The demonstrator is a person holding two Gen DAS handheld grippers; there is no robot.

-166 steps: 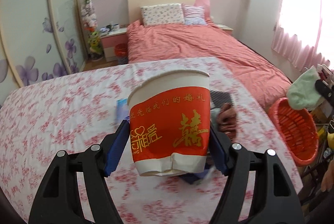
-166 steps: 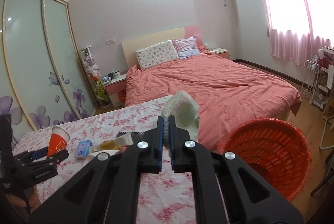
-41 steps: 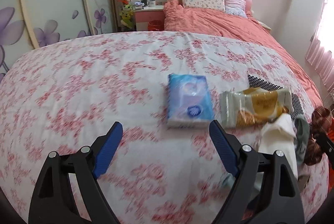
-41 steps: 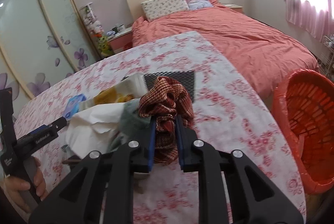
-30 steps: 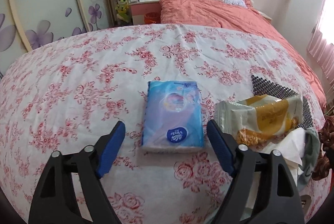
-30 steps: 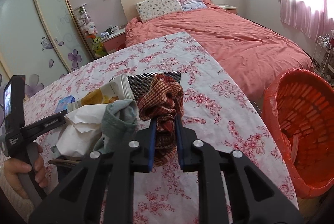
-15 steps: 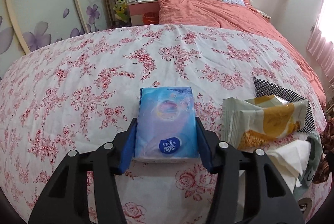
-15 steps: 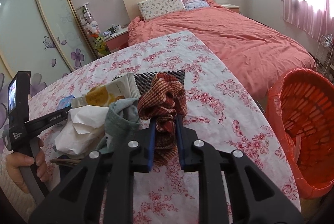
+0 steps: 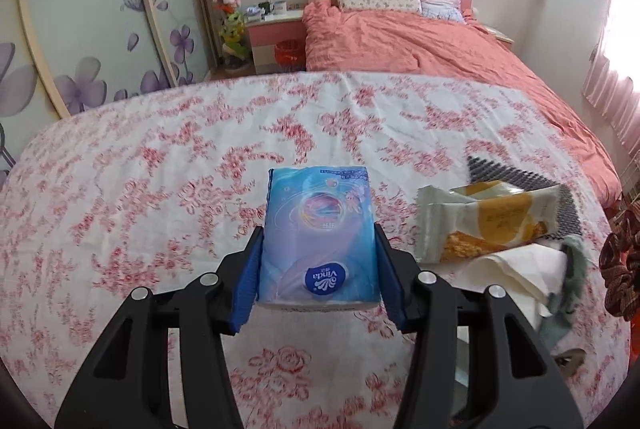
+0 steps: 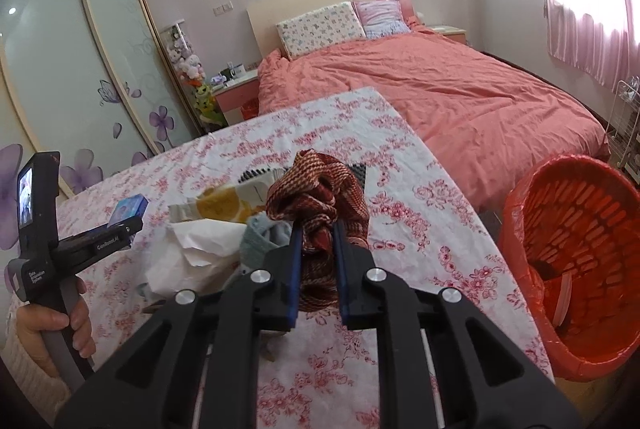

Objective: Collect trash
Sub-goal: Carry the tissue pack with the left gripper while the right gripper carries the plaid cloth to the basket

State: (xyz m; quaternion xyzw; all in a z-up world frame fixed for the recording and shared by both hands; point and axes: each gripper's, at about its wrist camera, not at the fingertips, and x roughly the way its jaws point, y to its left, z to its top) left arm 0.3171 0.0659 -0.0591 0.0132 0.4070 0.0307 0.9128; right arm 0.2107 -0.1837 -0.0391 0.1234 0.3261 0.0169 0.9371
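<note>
My left gripper [image 9: 318, 249] is shut on a blue tissue pack [image 9: 318, 209], its blue pads pressing both long sides, and holds it just above the floral tablecloth [image 9: 160, 189]. In the right wrist view a hand [image 10: 52, 325] carries that gripper with the pack [image 10: 130, 207] at the far left. My right gripper [image 10: 317, 229] holds a bunched red patterned cloth [image 10: 316, 185], and its jaws are closing tighter on it. An orange basket [image 10: 592, 221] stands on the floor to the right of the table.
A yellow snack wrapper [image 9: 488, 225], crumpled white paper [image 9: 516, 269], a grey-green cloth [image 9: 568, 277] and a black mesh mat [image 9: 516, 177] lie at the table's right side. A pink bed [image 10: 460, 101] stands beyond the table, wardrobe doors [image 10: 80, 69] to the left.
The left jaws closed onto the tissue pack and lifted it off the table. The right gripper rose a little with the red cloth still in it.
</note>
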